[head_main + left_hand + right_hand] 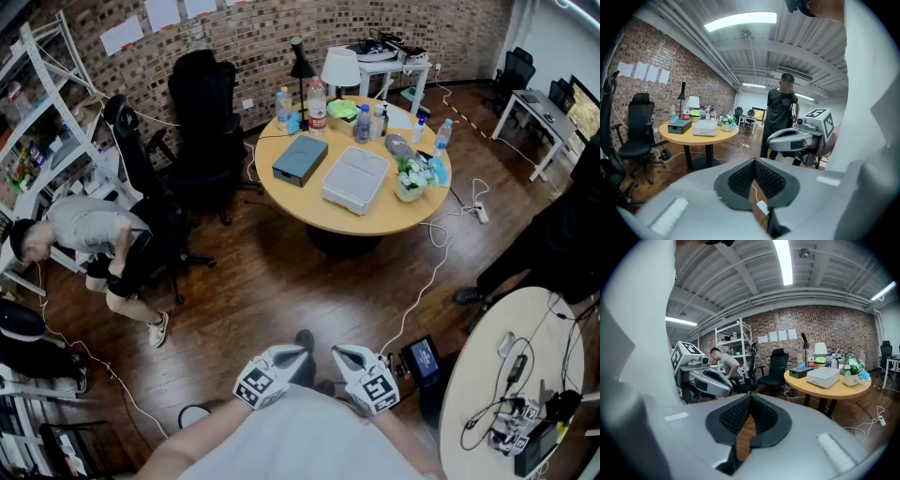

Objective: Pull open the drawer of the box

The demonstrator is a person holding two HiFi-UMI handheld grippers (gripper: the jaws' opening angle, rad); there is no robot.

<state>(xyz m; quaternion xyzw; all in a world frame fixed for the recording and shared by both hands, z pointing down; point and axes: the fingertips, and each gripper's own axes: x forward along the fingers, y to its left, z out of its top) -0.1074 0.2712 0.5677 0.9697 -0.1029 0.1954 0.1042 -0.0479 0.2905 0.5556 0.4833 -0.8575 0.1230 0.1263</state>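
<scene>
- On the round tan wooden table (305,202), a dark blue-grey rectangular box (300,159) is set near the left edge as seen from the head view, its drawer not pulled out.
- Just beside that box on the table, a pale grey flat rectangular case (356,178) is laid.
- Along the table's far side, clear plastic bottles (317,105) are stood, and a small white pot of flowers (410,180) is placed at its right edge.
- Well apart from the table, across the dark wooden floor (281,291), the grey left gripper (298,351) and the grey right gripper (339,351) are held close to the person's chest.
- Both pairs of jaws are clenched tip to tip, and nothing is caught between them.
- Left of the table, black office chairs (202,122) are parked.
</scene>
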